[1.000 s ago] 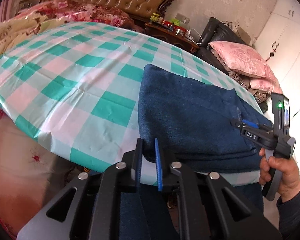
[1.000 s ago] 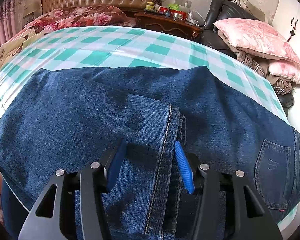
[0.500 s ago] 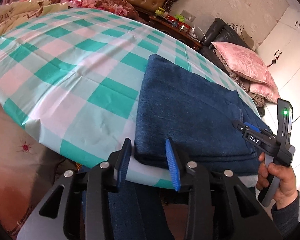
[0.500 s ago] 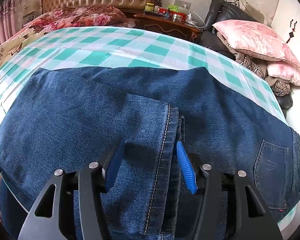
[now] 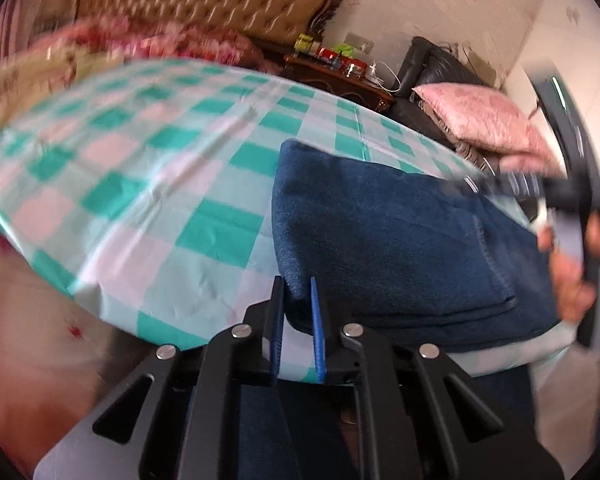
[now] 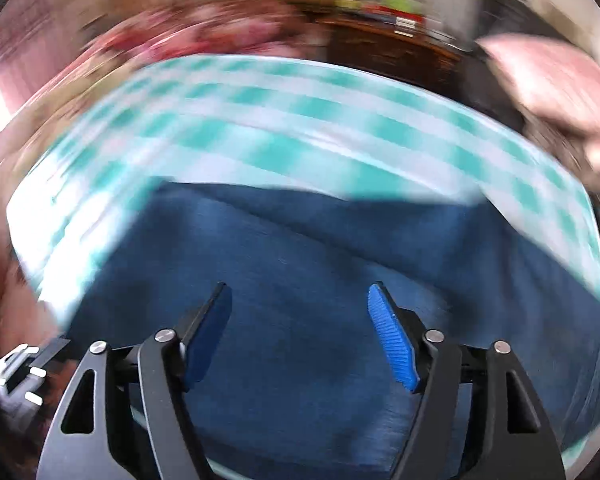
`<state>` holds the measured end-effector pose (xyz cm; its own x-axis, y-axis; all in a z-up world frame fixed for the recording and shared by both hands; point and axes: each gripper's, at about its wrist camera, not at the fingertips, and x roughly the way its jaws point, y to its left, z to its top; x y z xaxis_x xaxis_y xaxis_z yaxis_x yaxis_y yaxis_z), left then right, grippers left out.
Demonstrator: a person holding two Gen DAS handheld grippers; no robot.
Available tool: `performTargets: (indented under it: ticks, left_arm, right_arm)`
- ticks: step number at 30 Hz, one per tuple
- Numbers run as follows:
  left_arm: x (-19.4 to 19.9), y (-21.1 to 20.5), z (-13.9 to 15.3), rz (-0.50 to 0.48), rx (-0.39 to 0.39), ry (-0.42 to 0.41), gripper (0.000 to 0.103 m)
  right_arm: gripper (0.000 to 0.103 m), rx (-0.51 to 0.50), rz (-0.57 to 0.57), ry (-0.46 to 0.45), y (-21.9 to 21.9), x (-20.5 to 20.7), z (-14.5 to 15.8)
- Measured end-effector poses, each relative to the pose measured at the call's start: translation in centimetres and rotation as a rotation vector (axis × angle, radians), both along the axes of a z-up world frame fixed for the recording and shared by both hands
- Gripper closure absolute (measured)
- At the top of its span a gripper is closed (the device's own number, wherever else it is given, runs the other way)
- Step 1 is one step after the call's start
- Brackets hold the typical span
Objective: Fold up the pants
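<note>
Denim jeans [image 5: 400,240], dark blue, sit folded into a thick slab at the lower right of the checked tablecloth [image 5: 148,184]. Left gripper [image 5: 297,312] is pinched onto the near corner of the fold. Right gripper [image 6: 300,336] hangs over the denim with fingers spread wide, gripping nothing (super blurry view).

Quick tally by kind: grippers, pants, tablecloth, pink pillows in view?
Grippers: 2, the left gripper shut on a fold of the jeans, the right gripper open
Jeans: 1
Checked tablecloth: 1
Pink pillows: 1 clear; any others blurred
Total: 5
</note>
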<state>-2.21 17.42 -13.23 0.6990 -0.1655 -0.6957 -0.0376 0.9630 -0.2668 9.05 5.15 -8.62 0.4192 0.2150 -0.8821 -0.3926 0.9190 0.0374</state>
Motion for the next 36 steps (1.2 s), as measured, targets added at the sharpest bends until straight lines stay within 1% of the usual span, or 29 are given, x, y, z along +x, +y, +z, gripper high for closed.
performTargets:
  ticks: [2, 3, 4, 6, 8, 10, 12, 13, 14, 15, 16, 18, 19, 20, 21, 22, 23, 25, 26, 27, 29, 30, 31, 32, 33, 34, 36]
  left_arm:
    - [-0.1, -1.0, 0.9, -0.007, 0.072, -0.026, 0.091]
    - [-0.1, -1.4, 1.2, -0.009, 0.096, -0.035, 0.091]
    - [-0.2, -1.7, 1.5, -0.010, 0.117, -0.043, 0.091]
    - [-0.1, -2.3, 1.8, -0.008, 0.154, -0.055, 0.092]
    - [-0.1, -2.8, 2.1, -0.006, 0.182, -0.065, 0.092]
    - [-0.2, -3.1, 2.2, -0.008, 0.206, -0.074, 0.092]
    - [-0.2, -3.4, 2.3, -0.013, 0.227, -0.084, 0.092]
    - [-0.2, -3.4, 2.2, -0.013, 0.229, -0.086, 0.092]
    - [-0.2, -3.4, 2.3, -0.012, 0.223, -0.089, 0.092]
    - [-0.2, -3.3, 2.3, -0.011, 0.215, -0.092, 0.092]
    - [-0.2, -3.3, 2.3, -0.010, 0.208, -0.095, 0.092]
    - [-0.3, -2.7, 2.3, -0.001, 0.143, -0.097, 0.092]
    - [-0.2, -1.5, 1.9, 0.024, 0.042, -0.089, 0.091]
    - [-0.3, -0.6, 1.6, 0.051, -0.033, -0.079, 0.086]
    - [-0.3, 0.4, 1.1, 0.084, -0.117, -0.063, 0.072]
    - [-0.3, 1.3, 0.5, 0.115, -0.193, -0.042, 0.062]
    - [-0.3, 1.7, 0.2, 0.122, -0.225, -0.036, 0.053]
    - [-0.1, 1.7, -0.3, 0.134, -0.247, -0.032, 0.052]
    - [0.2, 1.6, -0.5, 0.135, -0.253, -0.022, 0.048]
    - [0.4, 1.3, -0.8, 0.137, -0.257, -0.010, 0.047]
    - [0.9, 0.5, -1.1, 0.137, -0.270, -0.006, 0.049]
    - [1.3, -0.2, -1.1, 0.129, -0.251, -0.007, 0.073]
    - [1.6, -0.7, -1.2, 0.120, -0.235, 0.003, 0.091]
    - [2.0, -1.5, -0.8, 0.123, -0.204, 0.014, 0.092]
    - [2.0, -2.3, 0.0, 0.125, -0.167, -0.001, 0.092]
    - [2.0, -3.3, 1.5, 0.111, -0.110, -0.034, 0.092]
    - [1.7, -5.5, 4.9, 0.085, -0.013, -0.112, 0.092]
  right_arm:
    - [0.034, 0.017, 0.062, 0.061, 3.6, 1.1, 0.1]
    - [0.034, 0.008, 0.098, 0.101, 5.7, 1.7, -0.3]
    - [0.034, 0.003, 0.119, 0.134, 7.1, 2.0, -0.8]
    - [0.034, -0.008, 0.158, 0.231, 10.2, 3.0, -2.4]
    - [0.034, -0.054, 0.176, 0.266, 12.4, 3.4, -3.5]
    - [0.035, -0.090, 0.183, 0.290, 13.5, 3.8, -4.5]
    - [0.045, -0.146, 0.182, 0.292, 14.4, 4.4, -5.5]
    - [0.048, -0.162, 0.180, 0.295, 14.6, 4.6, -5.8]
    - [0.053, -0.182, 0.178, 0.296, 14.7, 4.8, -6.2]
    - [0.063, -0.198, 0.176, 0.292, 14.7, 4.9, -6.4]
    - [0.065, -0.206, 0.177, 0.281, 14.7, 4.9, -6.4]
    - [0.082, -0.199, 0.187, 0.263, 14.5, 4.9, -6.2]
    - [0.084, -0.179, 0.181, 0.261, 14.1, 4.9, -6.0]
    - [0.088, -0.167, 0.176, 0.260, 13.8, 4.9, -5.8]
    - [0.089, -0.156, 0.174, 0.258, 13.6, 4.9, -5.6]
    - [0.089, -0.139, 0.169, 0.253, 13.3, 4.9, -5.4]
    - [0.089, -0.126, 0.161, 0.252, 13.1, 4.8, -5.2]
    - [0.089, -0.098, 0.148, 0.249, 12.6, 4.9, -4.8]
    - [0.090, -0.086, 0.142, 0.249, 12.3, 4.9, -4.6]
    - [0.090, -0.072, 0.136, 0.249, 12.1, 4.9, -4.5]
    - [0.090, -0.047, 0.129, 0.250, 12.1, 4.9, -4.2]
    - [0.090, -0.029, 0.124, 0.253, 11.6, 4.9, -3.8]
    - [0.091, -0.005, 0.120, 0.256, 11.3, 5.1, -3.4]
    - [0.092, 0.021, 0.114, 0.252, 10.6, 5.2, -2.7]
    - [0.093, 0.062, 0.106, 0.246, 9.6, 5.4, -1.6]
    - [0.093, 0.097, 0.100, 0.242, 8.7, 5.5, -0.4]
    - [0.093, 0.202, 0.089, 0.201, 5.1, 5.7, 3.9]
